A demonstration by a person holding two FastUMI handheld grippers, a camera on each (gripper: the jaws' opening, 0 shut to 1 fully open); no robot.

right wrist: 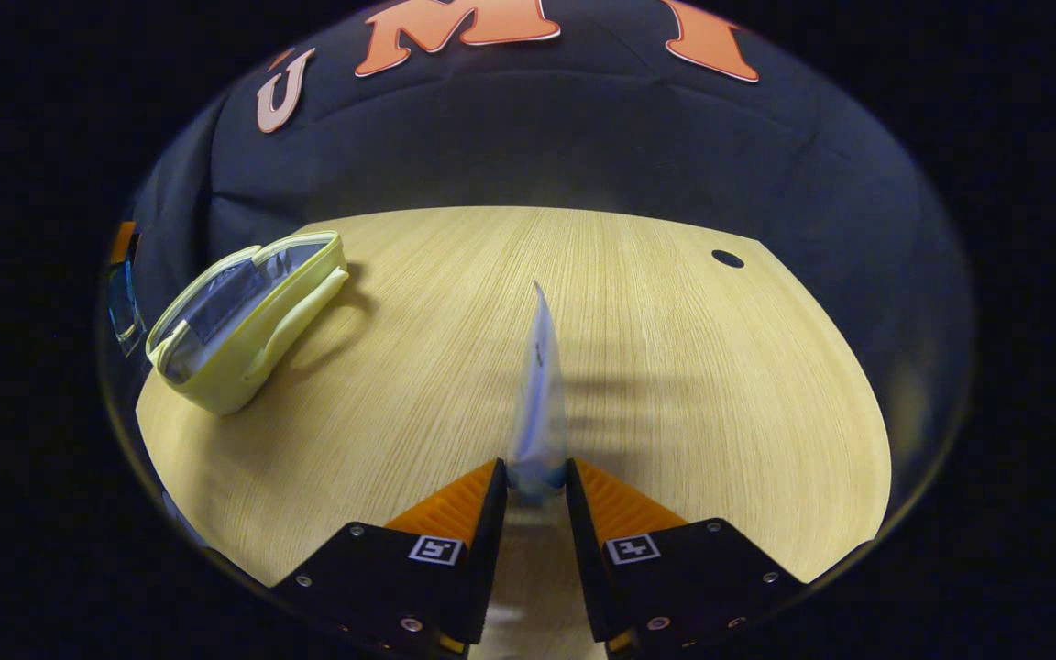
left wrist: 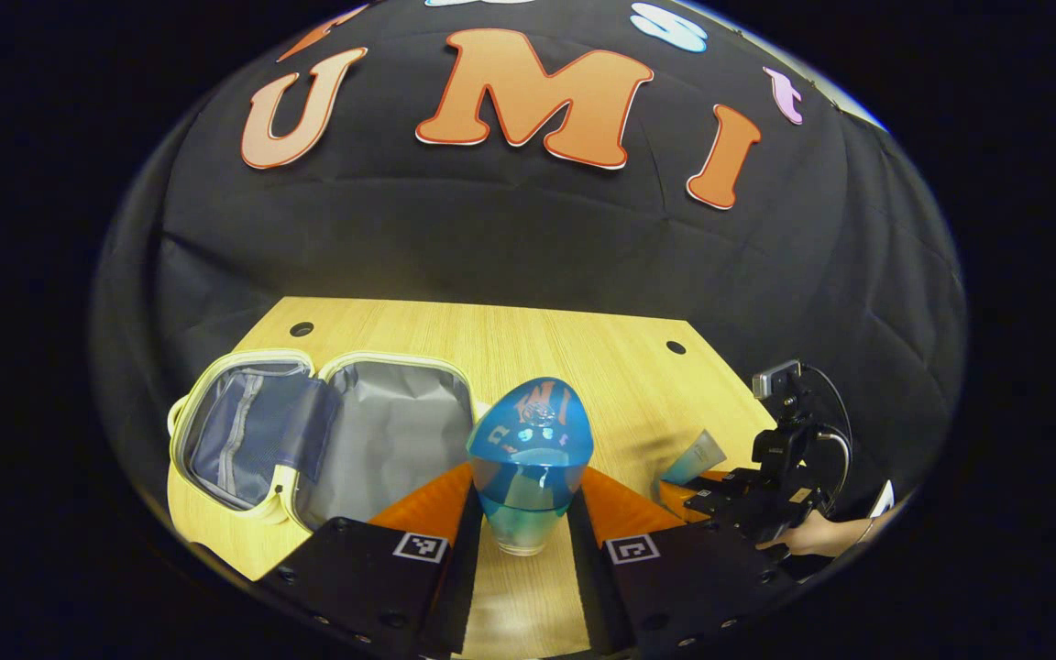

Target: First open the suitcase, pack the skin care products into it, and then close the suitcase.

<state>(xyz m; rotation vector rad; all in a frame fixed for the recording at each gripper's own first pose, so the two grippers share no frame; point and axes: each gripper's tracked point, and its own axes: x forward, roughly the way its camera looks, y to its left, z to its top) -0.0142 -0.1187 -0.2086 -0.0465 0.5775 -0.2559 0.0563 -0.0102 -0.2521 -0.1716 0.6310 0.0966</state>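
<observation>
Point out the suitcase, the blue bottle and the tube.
suitcase (left wrist: 390,440): left gripper view, grey lining of the open half.
blue bottle (left wrist: 530,440): left gripper view, its body.
tube (right wrist: 539,385): right gripper view, its thin edge.

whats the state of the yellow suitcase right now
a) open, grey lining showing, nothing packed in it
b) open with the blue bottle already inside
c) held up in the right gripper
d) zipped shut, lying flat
a: in the left gripper view the suitcase lies open on the table with bare grey lining, while the blue bottle is clamped in the left gripper.
</observation>
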